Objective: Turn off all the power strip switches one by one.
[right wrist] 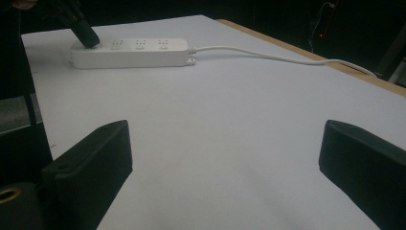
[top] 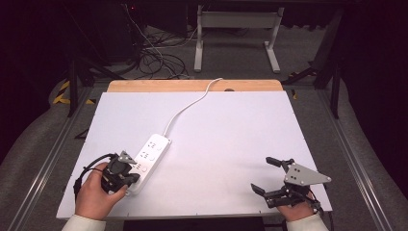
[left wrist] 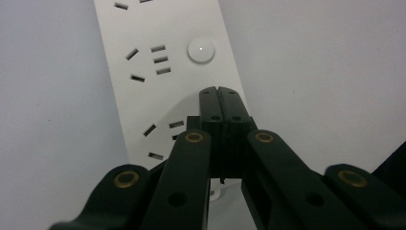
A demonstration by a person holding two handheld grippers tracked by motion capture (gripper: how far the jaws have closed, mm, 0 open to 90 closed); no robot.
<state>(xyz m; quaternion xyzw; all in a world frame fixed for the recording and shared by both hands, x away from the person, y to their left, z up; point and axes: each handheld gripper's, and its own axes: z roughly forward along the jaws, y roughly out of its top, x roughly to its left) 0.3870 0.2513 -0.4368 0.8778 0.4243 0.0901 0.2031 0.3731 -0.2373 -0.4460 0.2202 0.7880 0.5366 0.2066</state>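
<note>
White and flat, the tabletop (top: 231,144) has a wooden strip along its far edge, and dark floor with cables lies behind it.

On the left, a hand (top: 98,195) holds the left tongs (top: 129,179). Their two black jaws are pressed tight together with nothing between them. In the left gripper view the tips of the left tongs (left wrist: 220,93) point down at the near end of the power strip (left wrist: 163,72), just below a round white button (left wrist: 201,50). I cannot tell if the tips touch it.

The power strip (top: 150,156) is long and white. It lies on the left half of the tabletop, slanting away from the hand. Its white cord (top: 192,103) curves off to the far edge.

On the right, well apart from the power strip, the other hand (top: 294,211) holds the right tongs (top: 263,174) low by the near edge. Their jaws stand wide apart and hold nothing. In the right gripper view the right tongs (right wrist: 225,153) look across bare tabletop at the power strip (right wrist: 131,51) far off.
</note>
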